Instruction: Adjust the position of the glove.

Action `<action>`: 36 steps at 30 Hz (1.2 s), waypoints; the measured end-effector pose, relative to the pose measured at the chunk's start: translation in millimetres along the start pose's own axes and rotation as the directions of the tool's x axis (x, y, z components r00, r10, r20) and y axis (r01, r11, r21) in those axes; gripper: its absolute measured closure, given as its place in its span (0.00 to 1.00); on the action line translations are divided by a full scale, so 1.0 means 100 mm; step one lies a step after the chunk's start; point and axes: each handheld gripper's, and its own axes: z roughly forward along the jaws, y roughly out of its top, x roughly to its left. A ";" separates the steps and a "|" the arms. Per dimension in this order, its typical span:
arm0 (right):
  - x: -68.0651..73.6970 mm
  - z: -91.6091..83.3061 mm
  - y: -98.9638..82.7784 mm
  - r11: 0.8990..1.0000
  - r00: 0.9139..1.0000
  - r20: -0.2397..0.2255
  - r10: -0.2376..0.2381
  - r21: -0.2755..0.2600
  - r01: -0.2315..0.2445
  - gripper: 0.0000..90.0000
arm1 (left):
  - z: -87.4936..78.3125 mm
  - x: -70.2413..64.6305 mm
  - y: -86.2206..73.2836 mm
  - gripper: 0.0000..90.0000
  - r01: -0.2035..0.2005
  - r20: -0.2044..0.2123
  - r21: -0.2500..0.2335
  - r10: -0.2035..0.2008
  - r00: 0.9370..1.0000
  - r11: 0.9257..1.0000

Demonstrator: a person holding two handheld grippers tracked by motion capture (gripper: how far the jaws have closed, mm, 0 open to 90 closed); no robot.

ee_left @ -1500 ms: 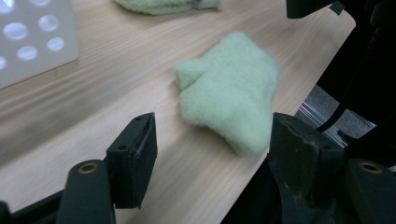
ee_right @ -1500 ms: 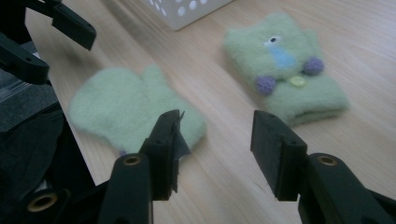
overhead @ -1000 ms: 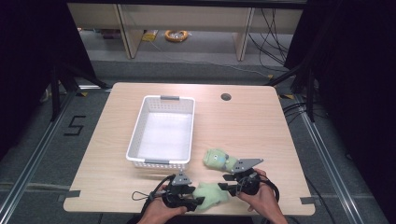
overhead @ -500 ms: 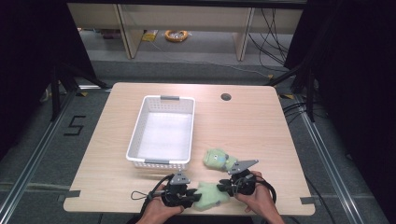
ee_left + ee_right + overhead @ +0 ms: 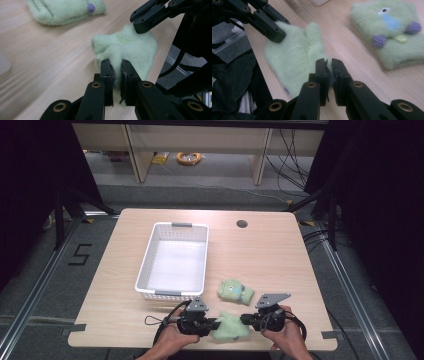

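A fluffy pale-green mitten (image 5: 231, 327) lies near the table's front edge, bunched between both grippers. My left gripper (image 5: 216, 324) has just been closing and is now shut on the mitten's (image 5: 130, 47) left edge, with fleece pinched between its jaws (image 5: 117, 66). My right gripper (image 5: 245, 320) has likewise just been closing and is shut on the mitten's (image 5: 294, 57) right edge (image 5: 328, 65). A second green mitten (image 5: 235, 291) with a blue patch and purple dots lies flat just behind, untouched.
A white plastic basket (image 5: 145, 270) stands empty at the table's middle left, close behind my left hand. A round cable hole (image 5: 242, 224) sits at the back right. The table's front edge is right under both hands.
Both grippers have drawn in against the ends of the near mitten and their jaws have closed on it. The mitten looks more bunched than before.
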 end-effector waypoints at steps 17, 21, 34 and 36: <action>-0.13 0.01 -0.15 0.998 0.997 0.052 0.052 0.025 -0.054 0.92 | 0.25 0.05 0.04 0.85 0.011 0.000 0.036 -0.011 1.000 0.999; -0.13 0.02 -0.16 0.998 0.997 0.062 0.051 0.029 -0.053 0.90 | 0.25 0.06 0.04 0.80 0.005 -0.005 0.037 -0.005 1.000 0.999; -0.14 -0.08 -0.08 0.999 0.991 0.125 0.045 -0.011 -0.044 0.70 | 0.10 0.02 0.09 0.51 -0.004 -0.055 0.010 0.004 0.998 1.000; -0.17 -0.10 -0.05 0.999 0.989 0.137 0.049 -0.012 -0.048 0.69 | 0.06 0.02 0.13 0.49 0.011 -0.062 -0.015 -0.012 0.998 1.000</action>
